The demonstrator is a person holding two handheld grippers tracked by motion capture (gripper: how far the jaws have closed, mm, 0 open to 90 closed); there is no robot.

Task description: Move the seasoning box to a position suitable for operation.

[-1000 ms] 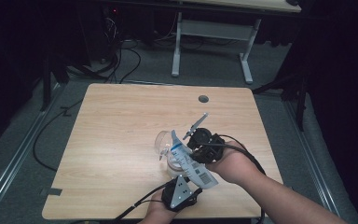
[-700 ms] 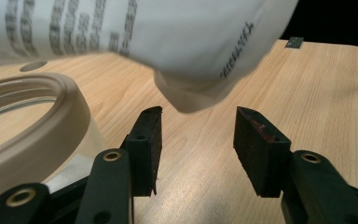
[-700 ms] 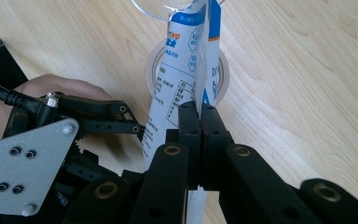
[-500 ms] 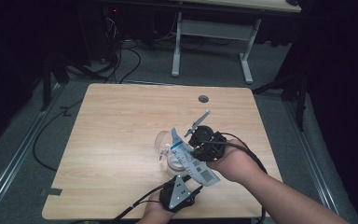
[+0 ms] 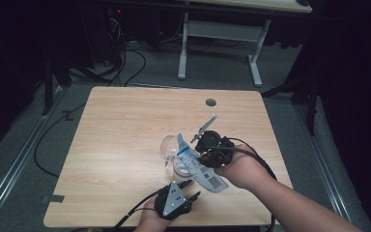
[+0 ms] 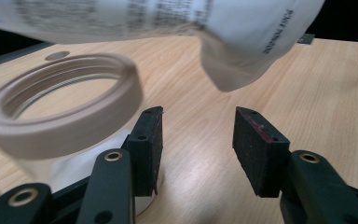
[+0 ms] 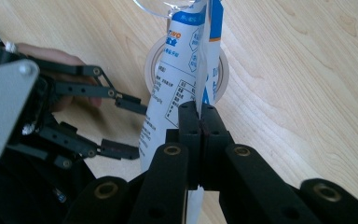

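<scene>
While the right gripper [image 7: 199, 122] presses its jaws tight on the edge of a white and blue printed pouch [image 7: 179, 79], that pouch hangs from the grip over the mouth of a jar [image 7: 154, 55] with a pale threaded rim. In the high view the right gripper [image 5: 204, 153] sits right of the table's middle, with the person's right hand [image 5: 239, 169] behind it, and the pouch [image 5: 198, 166] slants from the near right up toward the clear jar [image 5: 170, 150], which stands on the wooden table [image 5: 125, 135]. A thin grey rod [image 5: 206, 126] sticks up and away from the gripper's far side.

Nearer the table's front edge, the left gripper [image 5: 189, 189] lies low with its grey three-cornered plate [image 5: 172, 197] on top. Its jaws stand spread with nothing between them; in the left gripper view the gripper [image 6: 198, 140] points across bare wood, with the jar's rim [image 6: 65, 105] just beside its left pad and the pouch's lower corner [image 6: 242, 51] hanging above the gap. A small round hole [image 5: 210, 102] lies in the table near its far edge.
</scene>
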